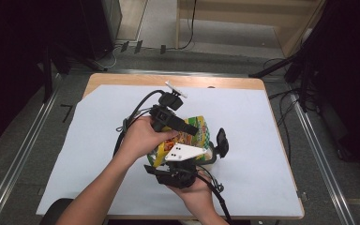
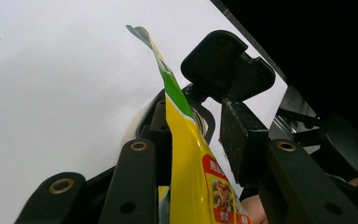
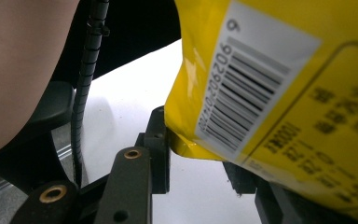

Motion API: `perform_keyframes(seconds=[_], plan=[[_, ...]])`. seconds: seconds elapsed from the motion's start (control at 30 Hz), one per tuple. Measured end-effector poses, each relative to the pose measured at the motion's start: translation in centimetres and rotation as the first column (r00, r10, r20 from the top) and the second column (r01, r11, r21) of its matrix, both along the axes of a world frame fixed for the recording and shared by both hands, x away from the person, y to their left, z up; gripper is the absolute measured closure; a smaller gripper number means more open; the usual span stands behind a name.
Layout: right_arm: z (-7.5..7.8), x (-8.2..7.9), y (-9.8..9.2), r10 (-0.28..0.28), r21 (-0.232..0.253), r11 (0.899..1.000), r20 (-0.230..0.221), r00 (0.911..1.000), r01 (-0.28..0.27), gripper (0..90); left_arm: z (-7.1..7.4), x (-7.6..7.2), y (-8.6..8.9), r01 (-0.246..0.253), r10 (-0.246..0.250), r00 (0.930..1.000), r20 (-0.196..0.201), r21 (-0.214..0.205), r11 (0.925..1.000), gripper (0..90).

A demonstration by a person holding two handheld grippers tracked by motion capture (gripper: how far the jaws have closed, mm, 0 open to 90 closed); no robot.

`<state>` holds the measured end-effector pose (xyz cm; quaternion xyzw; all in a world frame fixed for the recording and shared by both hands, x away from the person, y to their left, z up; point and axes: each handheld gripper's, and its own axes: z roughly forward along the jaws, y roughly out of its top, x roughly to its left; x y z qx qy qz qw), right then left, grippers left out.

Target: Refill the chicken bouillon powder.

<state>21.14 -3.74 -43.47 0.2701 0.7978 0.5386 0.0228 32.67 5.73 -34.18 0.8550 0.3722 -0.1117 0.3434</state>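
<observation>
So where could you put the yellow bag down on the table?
The white sheet lies bare right of the grippers, out to the table's wooden edge, and also on its far left. The middle is crowded: both grippers and hands meet around the yellow bag.

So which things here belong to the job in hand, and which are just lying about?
In the job:
- yellow snack bag, held up over the table
- left claw, bag between its jaws
- right claw, at the bag's barcode corner

Lying about:
- white sheet covering the table
- wooden table
- floor cables beyond it
</observation>
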Motion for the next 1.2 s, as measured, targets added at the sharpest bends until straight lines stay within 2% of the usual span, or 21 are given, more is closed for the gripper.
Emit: perform_keyframes(seconds=[0.23, 0.33, 0.57, 0.63, 0.73, 1.03, 1.2], plan=[[0.47, 0.01, -0.01, 0.002, -0.002, 1.0, -0.021, 0.9998, -0.002, 66.7, 0.27, -0.05, -0.01, 0.002, -0.002, 1.0, -0.003, 0.005, 1.0, 67.2], [0.23, 0.04, 0.04, 0.001, 0.003, 1.0, -0.029, 0.9996, -0.001, 66.6, 0.0, -0.03, -0.13, 0.004, -0.004, 1.0, -0.001, 0.013, 0.9999, 67.3], [0.26, -0.04, -0.07, 0.001, -0.005, 1.0, -0.002, 1.0, -0.001, 67.0, 0.28, -0.24, -0.14, 0.003, -0.003, 0.9999, 0.014, 0.001, 1.0, 67.6], [0.18, 0.02, -0.11, -0.002, -0.005, 1.0, -0.008, 1.0, 0.002, 67.0, 0.02, -0.15, -0.31, 0.008, -0.009, 0.9999, 0.012, 0.015, 0.9998, 67.7], [-0.15, 0.09, -0.13, -0.007, -0.007, 1.0, -0.01, 0.9999, 0.007, 67.1, -0.27, 0.05, -0.27, 0.008, -0.009, 1.0, 0.002, 0.004, 1.0, 68.4], [0.28, -0.04, -0.09, -0.002, -0.008, 1.0, 0.009, 1.0, 0.002, 67.2, 0.37, -0.19, -0.01, 0.008, -0.008, 0.9999, 0.012, -0.008, 0.9999, 68.2], [0.35, -0.12, -0.05, 0.0, -0.005, 1.0, 0.004, 1.0, 0.0, 67.0, 0.44, -0.34, -0.09, 0.004, -0.004, 0.9998, 0.017, -0.001, 1.0, 68.1]])
